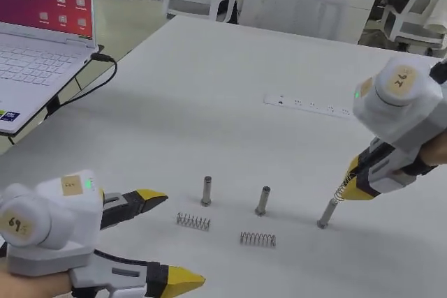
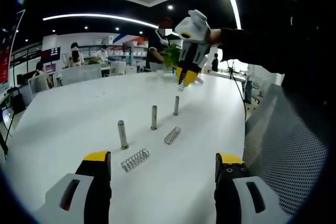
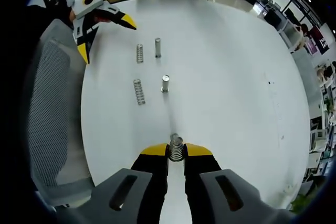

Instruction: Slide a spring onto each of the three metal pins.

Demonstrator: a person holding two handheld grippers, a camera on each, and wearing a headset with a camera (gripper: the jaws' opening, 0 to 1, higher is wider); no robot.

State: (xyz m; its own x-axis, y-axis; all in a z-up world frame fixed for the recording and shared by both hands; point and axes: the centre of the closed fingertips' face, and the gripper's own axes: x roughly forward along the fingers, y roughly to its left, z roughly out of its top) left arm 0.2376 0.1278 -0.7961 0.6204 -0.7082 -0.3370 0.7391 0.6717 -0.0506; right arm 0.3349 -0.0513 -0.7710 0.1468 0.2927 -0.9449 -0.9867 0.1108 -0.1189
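1. The right gripper (image 1: 357,185), at the right of the head view, is clenched on the held spring (image 1: 341,189).
2. The spring's lower end hangs just up and right of the rightmost pin (image 1: 326,213), its long axis nearly in line with the pin's.
3. The middle pin (image 1: 262,201) and left pin (image 1: 207,190) stand bare on the table (image 1: 209,102).
4. The first loose spring (image 1: 193,222) and second loose spring (image 1: 258,239) lie flat below them.
5. These are nearer the left gripper (image 1: 185,238), released at lower left.
6. Nothing blocks the way down.

We see an open laptop (image 1: 31,54) just off the worktop's (image 1: 209,82) left edge, black cable (image 1: 84,93) plugged into its side. White power strip (image 1: 307,107) lies flat toward the far right edge.
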